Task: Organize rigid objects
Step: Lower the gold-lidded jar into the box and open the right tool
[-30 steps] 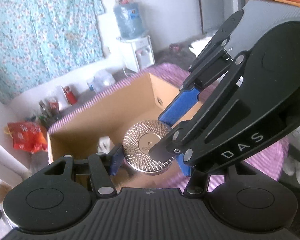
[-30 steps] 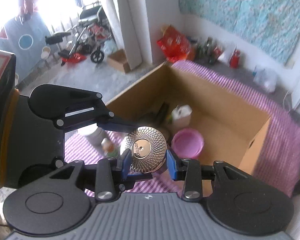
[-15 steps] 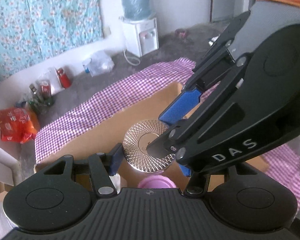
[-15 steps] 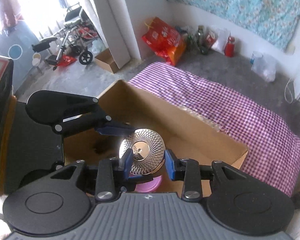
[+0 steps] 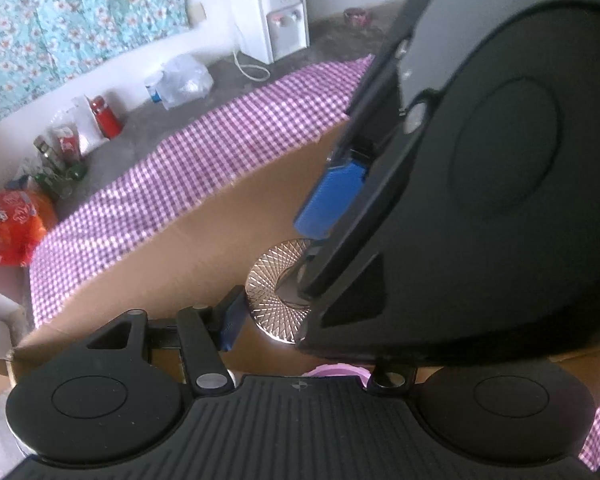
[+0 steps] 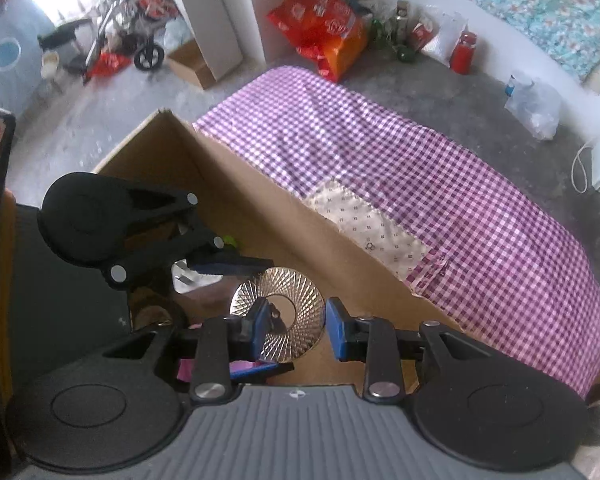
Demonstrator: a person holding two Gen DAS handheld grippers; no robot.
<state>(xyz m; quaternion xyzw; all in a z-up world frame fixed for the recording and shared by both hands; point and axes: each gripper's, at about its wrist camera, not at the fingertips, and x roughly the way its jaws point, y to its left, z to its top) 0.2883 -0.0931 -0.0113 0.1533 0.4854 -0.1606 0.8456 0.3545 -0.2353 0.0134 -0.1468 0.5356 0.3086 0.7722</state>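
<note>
A shiny silver round tin [image 5: 268,292] with a ridged top hangs over the open cardboard box [image 5: 188,252], facing both cameras. My left gripper [image 5: 292,320] is shut on it: the left pad [image 5: 230,320] presses its rim, the other pad is hidden behind the right gripper's black body. In the right wrist view the tin [image 6: 300,292] lies just beyond my right gripper [image 6: 296,330], whose jaws are closing. Its left pad [image 6: 260,328] overlaps the tin's face, its right pad stands at the rim, and I see no clamp across the tin.
The box [image 6: 300,232] sits on a purple checked cloth [image 6: 460,200] on the floor. Inside are a pink bowl [image 5: 336,370] and a white item [image 6: 188,280]. Bottles, a red bag [image 6: 320,28], a wheelchair [image 6: 136,28] and a water dispenser [image 5: 276,24] line the room's edges.
Both grippers have carried the tin across and down over the box, whose far wall now fills the middle of each view. The right gripper's jaws have narrowed. It looms larger in the left view.
</note>
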